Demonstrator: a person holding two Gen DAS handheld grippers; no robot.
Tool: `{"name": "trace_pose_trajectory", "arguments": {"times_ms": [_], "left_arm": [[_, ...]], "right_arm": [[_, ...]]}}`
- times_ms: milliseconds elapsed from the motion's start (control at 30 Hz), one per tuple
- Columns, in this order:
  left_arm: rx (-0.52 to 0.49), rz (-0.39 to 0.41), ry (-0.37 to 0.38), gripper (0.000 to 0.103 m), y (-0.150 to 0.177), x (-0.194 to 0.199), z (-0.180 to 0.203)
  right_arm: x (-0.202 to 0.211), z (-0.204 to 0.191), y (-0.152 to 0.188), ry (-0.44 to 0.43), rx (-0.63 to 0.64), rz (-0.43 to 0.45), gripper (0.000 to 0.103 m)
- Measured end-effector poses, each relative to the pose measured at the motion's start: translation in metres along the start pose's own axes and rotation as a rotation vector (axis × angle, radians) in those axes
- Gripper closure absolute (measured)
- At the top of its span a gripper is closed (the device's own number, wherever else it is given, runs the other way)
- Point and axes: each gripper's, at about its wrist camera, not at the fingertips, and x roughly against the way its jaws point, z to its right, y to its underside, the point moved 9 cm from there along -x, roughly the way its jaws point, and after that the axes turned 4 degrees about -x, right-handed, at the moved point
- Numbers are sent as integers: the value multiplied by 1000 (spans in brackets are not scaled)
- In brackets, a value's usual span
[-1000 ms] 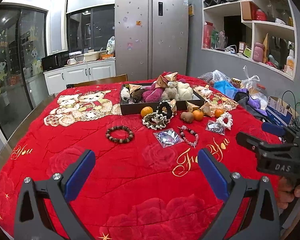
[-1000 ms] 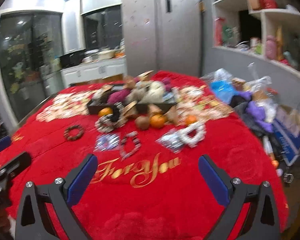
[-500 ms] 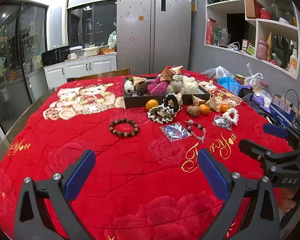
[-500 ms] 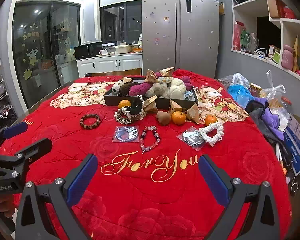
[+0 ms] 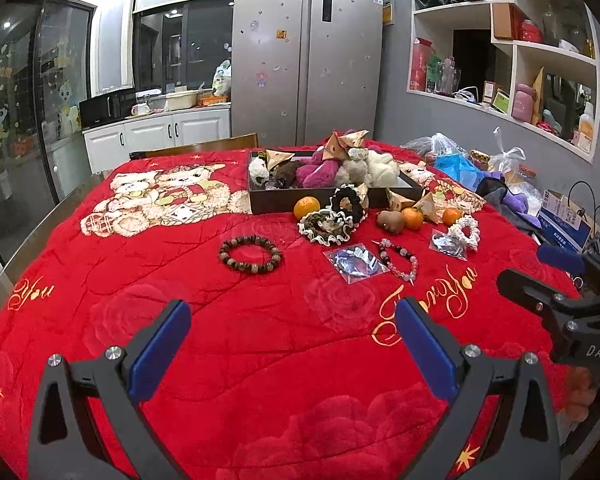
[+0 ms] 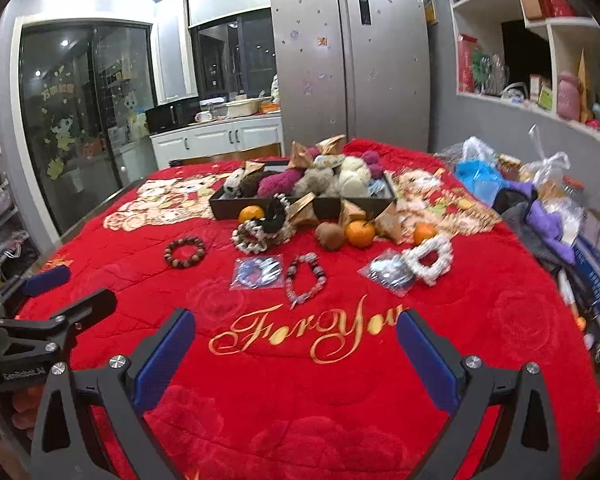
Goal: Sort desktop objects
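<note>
We see the left hand-held gripper [image 5: 292, 332] wide open w/ nothing between its blue pads, hovering over the near edge of the counter [image 5: 260, 380], which is under a red blanket. The right hand-held gripper [image 6: 296, 336] is also wide open and empty, over the gold "For You" lettering [image 6: 308, 332]. Ahead of both, well apart from the fingers, lie the wooden bead bracelet [image 5: 250, 255], a clear bag [image 5: 356, 261] touching the pink bead bracelet [image 5: 398, 258], then scrunchies, 3 oranges and a kiwi [image 5: 390, 222], then the dark tray [image 5: 260, 200] of plush toys. The left view catches the right tool at its right edge; the right view catches the left tool at its left edge and is blurrier. Beyond: a steel fridge [image 5: 306, 60], white cabinets, wall shelves on the right.
</note>
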Motion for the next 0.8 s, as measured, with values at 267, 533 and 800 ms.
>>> {"name": "trace_pose_trajectory", "arguments": {"times_ms": [267, 533, 800], "left_arm": [[20, -48, -34, 0, -7, -24, -29], [52, -110, -42, 0, -12, -66, -62], [57, -173, -36, 0, -17, -111, -75]], "right_arm": [[-6, -2, -28, 14, 4, 3, 0], [-31, -8, -54, 9, -26, -21, 0], [-70, -21, -69, 14, 40, -40, 0]]}}
